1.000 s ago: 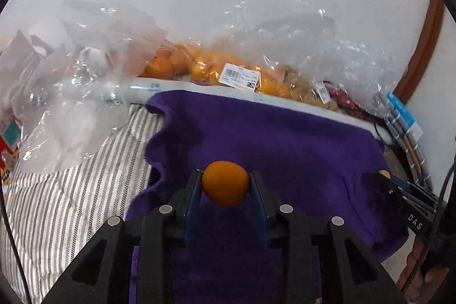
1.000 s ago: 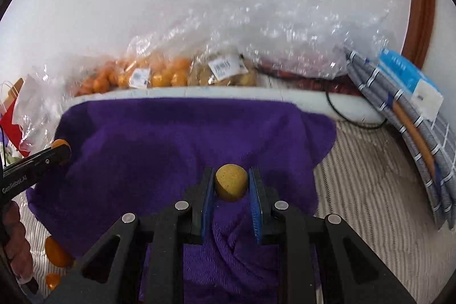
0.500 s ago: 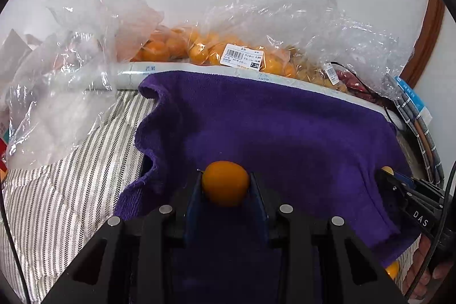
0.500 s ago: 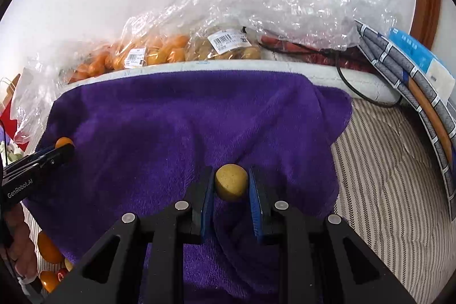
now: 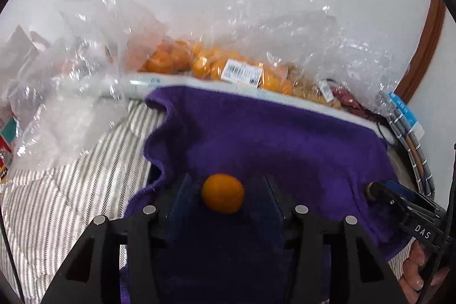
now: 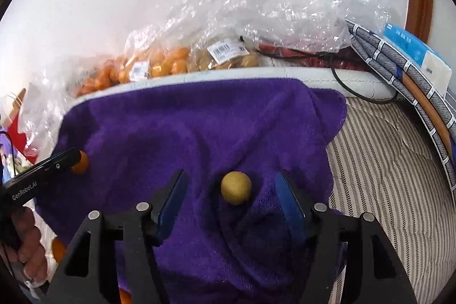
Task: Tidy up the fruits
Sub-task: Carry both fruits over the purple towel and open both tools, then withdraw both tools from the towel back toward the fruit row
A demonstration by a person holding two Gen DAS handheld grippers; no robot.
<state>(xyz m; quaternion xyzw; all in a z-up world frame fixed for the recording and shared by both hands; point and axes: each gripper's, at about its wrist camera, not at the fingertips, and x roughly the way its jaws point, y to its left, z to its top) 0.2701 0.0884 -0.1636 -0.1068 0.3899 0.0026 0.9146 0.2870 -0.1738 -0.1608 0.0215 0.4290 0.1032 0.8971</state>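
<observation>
In the left wrist view my left gripper point(image 5: 223, 190) is open, its blue pads apart on either side of a small orange fruit point(image 5: 223, 196) that lies on the purple towel point(image 5: 270, 138). In the right wrist view my right gripper point(image 6: 232, 191) is open wide around a small yellow-brown fruit point(image 6: 236, 187) resting on the same towel point(image 6: 199, 133). The left gripper also shows at the left of the right wrist view point(image 6: 61, 162), with the orange fruit point(image 6: 81, 158) at its tip. The right gripper shows at the right of the left wrist view point(image 5: 379, 191).
Clear plastic bags of orange fruit point(image 5: 205, 64) and brownish fruit point(image 6: 225, 56) sit behind a white ledge point(image 6: 285, 76). Striped bedding point(image 6: 384, 161) lies around the towel. Loose orange fruits point(image 6: 58, 249) lie at the towel's lower left. Folded grey fabric point(image 6: 399, 70) leans at right.
Both grippers have opened and let go of their fruits, which now rest on the purple towel. Both grippers have also come lower toward the towel.
</observation>
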